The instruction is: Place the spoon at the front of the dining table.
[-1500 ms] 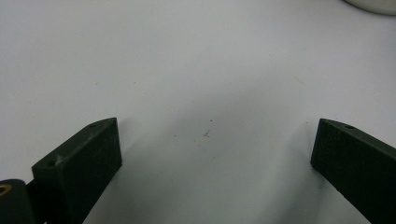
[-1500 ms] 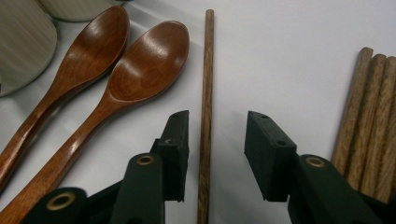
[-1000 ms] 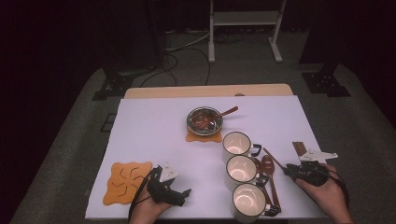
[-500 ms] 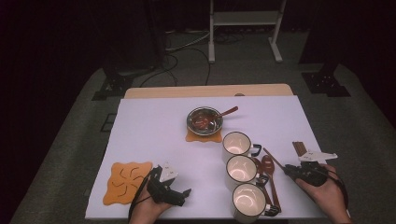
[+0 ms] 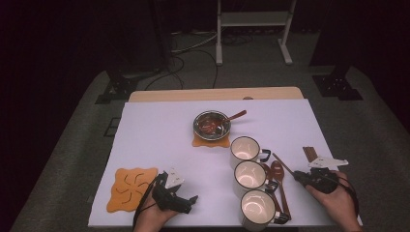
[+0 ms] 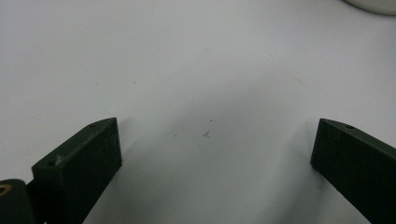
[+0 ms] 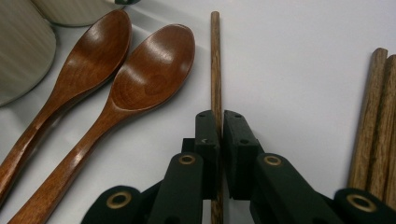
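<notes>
Up close, right tool (image 7: 217, 128) has just clenched a chopstick (image 7: 215, 60) — left tool (image 6: 210, 154) gapes, released.

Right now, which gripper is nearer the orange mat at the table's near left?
Left. The left gripper sits just right of the orange mat; the right gripper is far across, beyond the mugs.

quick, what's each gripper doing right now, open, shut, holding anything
Left gripper: open, nothing between its jaws, over the bare white table.
Right gripper: jaws have just been closing and are now shut on a single wooden chopstick.
</notes>
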Motion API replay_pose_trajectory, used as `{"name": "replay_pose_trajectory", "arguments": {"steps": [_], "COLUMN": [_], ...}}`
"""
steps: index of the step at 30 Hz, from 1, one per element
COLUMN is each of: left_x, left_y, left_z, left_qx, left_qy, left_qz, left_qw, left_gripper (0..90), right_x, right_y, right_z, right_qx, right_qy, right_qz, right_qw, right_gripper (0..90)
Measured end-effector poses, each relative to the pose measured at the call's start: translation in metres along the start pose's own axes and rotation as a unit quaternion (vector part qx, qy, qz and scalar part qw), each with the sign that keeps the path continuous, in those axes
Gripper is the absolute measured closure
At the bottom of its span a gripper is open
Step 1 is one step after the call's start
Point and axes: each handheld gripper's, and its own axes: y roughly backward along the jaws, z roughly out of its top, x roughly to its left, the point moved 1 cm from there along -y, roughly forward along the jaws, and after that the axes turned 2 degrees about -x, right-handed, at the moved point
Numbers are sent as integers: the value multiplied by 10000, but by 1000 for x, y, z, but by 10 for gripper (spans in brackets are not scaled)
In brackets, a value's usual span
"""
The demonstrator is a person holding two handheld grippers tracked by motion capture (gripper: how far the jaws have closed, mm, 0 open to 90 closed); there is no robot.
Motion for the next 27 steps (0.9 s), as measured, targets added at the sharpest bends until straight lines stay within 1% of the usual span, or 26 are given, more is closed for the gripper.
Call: {"name": "replay_pose_trajectory", "arguments": {"steps": [11, 18, 27], "left_x": [0, 0, 0], "left_y": [0, 0, 0], "left_z": [0, 0, 0], "left_qx": [2, 0, -1], "left_qy": [0, 1, 0], "left_qz": [-1, -1, 0], "left_qw": [10000, 10000, 10000], "left_gripper": [6, 6, 6], "right_x": [0, 0, -3], "right_y": [0, -1, -1], "right_z": [0, 4, 9], "right_qx": [-6, -77, -121], "right_qy": [-179, -172, -204], "right_qz": [-8, -50, -26], "right_qw": [9998, 9998, 9997], "right_gripper": [846, 845, 846]}}
